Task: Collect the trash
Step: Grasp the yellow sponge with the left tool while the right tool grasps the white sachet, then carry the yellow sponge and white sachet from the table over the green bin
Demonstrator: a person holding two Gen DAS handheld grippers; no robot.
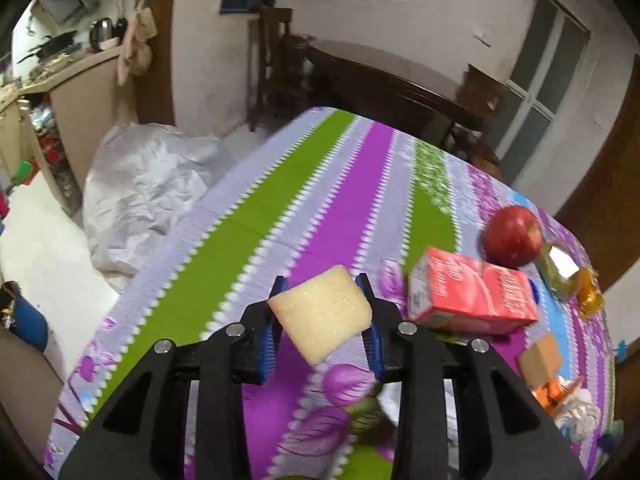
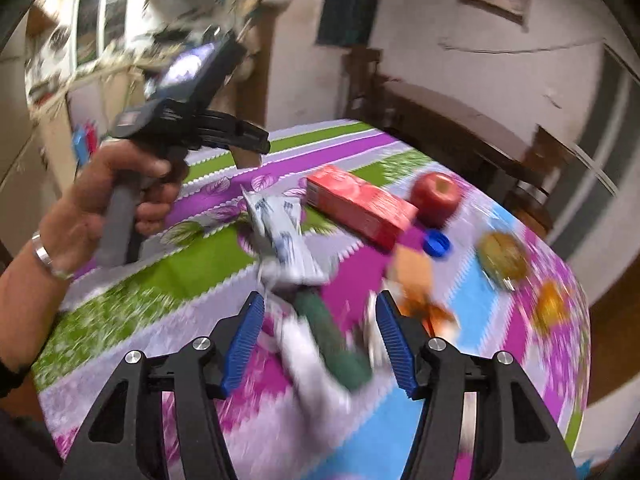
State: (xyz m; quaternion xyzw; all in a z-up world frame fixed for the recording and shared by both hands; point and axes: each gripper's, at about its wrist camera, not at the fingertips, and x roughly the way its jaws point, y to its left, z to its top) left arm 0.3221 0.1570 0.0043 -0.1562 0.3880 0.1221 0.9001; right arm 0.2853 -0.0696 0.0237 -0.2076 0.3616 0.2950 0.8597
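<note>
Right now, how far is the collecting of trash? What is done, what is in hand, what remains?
Nothing looks binned yet. In hand: the left gripper is shut on a yellow sponge, lifted above the tablecloth. The right gripper is open over blurred white-and-green litter. Left on the table: the crumpled wrapper, red carton, blue cap and small scraps. A white sack waits on the floor.

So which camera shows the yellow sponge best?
The left wrist view. There the sponge sits sharp and close, squeezed between the left gripper pads above the striped tablecloth. The right wrist view is blurry; it shows that gripper from the side, and the sponge cannot be made out.
</note>
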